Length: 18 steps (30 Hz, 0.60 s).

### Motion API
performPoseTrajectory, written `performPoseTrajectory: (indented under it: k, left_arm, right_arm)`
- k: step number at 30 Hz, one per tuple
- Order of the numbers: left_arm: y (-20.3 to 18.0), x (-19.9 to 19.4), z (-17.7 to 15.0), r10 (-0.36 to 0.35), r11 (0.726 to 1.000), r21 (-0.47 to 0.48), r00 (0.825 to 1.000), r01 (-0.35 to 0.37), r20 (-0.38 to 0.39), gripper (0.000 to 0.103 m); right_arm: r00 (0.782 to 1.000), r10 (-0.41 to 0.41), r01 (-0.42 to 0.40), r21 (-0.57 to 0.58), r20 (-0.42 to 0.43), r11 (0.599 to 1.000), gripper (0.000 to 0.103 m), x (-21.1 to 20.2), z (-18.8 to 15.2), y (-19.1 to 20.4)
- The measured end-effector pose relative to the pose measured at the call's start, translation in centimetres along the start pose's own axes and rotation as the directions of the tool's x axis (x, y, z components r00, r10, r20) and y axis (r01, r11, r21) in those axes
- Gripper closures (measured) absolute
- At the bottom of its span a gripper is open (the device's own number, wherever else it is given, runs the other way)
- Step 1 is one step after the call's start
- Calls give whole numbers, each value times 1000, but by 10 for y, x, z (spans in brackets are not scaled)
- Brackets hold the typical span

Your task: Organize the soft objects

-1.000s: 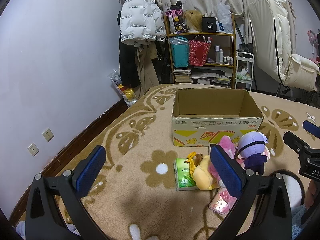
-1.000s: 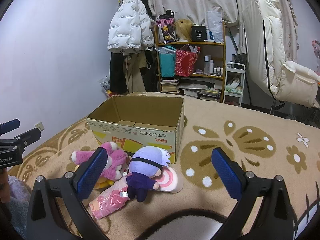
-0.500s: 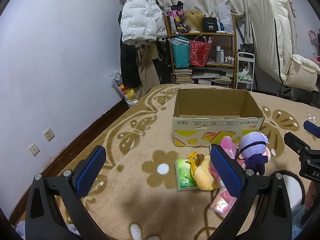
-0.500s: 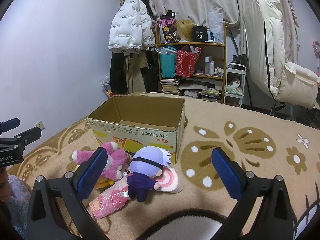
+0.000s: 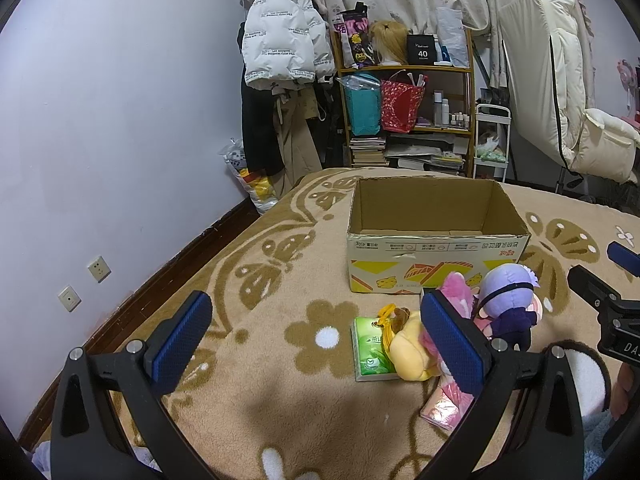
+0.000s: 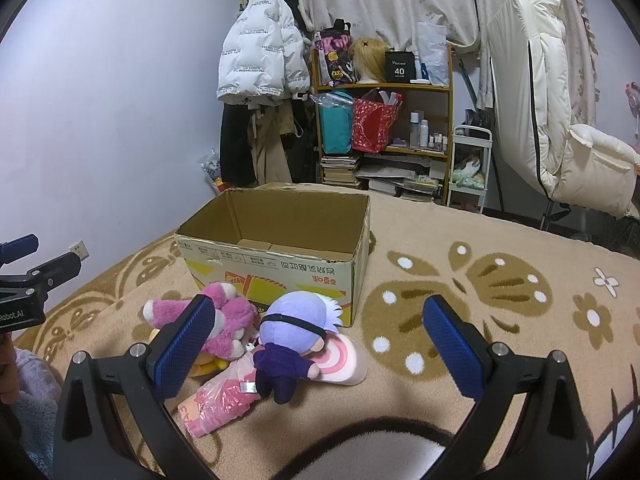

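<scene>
An open, empty cardboard box (image 5: 436,240) (image 6: 276,256) stands on the beige patterned blanket. In front of it lie several soft things: a purple-haired doll (image 5: 507,300) (image 6: 294,340), a pink plush (image 5: 456,292) (image 6: 224,320), a yellow plush (image 5: 406,350), a green tissue pack (image 5: 370,350), a pink plastic packet (image 6: 220,404) and a pink swirl cushion (image 6: 340,362). My left gripper (image 5: 316,336) is open and empty, above the blanket left of the pile. My right gripper (image 6: 316,336) is open and empty, just above the doll.
A wooden shelf (image 5: 404,112) with bags and books, hanging coats (image 5: 280,80) and a white chair (image 5: 568,120) stand behind the bed. The wall (image 5: 100,140) runs along the left bed edge. A black-and-white patch (image 6: 360,452) lies near me.
Both views have shifted only slightly; the box and toys sit a touch lower and nearer. Both grippers stay open and empty.
</scene>
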<state>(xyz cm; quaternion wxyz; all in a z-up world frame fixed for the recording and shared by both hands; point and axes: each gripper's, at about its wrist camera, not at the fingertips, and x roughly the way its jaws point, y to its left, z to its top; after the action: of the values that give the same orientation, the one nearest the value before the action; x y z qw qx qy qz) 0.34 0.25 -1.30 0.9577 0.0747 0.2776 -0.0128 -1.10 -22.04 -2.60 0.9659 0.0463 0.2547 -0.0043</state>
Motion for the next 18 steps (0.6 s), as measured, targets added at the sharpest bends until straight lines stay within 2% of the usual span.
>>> performPoseTrajectory:
  k: [18]
  left_arm:
    - [1,0,1,1,1000,-1,1000,-1,-1,0]
  right_arm:
    - [1000,0,0,1,-4,1000,0,0,0,-1]
